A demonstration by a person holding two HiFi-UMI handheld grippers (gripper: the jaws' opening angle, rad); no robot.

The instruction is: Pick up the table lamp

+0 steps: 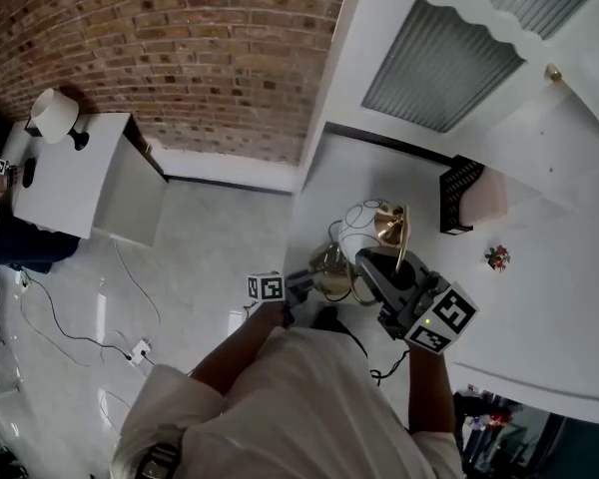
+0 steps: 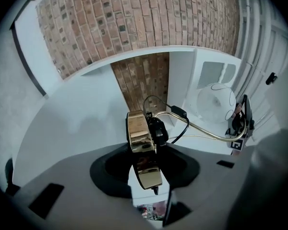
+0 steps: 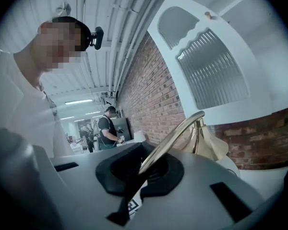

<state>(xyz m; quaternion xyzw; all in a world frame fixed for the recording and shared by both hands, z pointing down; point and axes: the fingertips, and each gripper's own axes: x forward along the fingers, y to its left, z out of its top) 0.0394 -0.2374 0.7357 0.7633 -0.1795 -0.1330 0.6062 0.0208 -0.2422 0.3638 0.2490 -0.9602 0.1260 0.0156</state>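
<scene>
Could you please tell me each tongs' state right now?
Left tongs: closed on the brass table lamp's round base.
Right tongs: closed on its curved brass stem.

White short-sleeved shirt [image 1: 299, 407], with black-and-white marker cubes [image 1: 441, 317] on grey grippers [image 1: 371, 265].

The head view looks steeply down from above the person [image 1: 309, 407] onto the white desk [image 1: 539, 307]; both gripper views sit low and close (nearly level), sharing the table lamp [image 1: 389, 226] and brick wall [image 1: 180, 48].
</scene>
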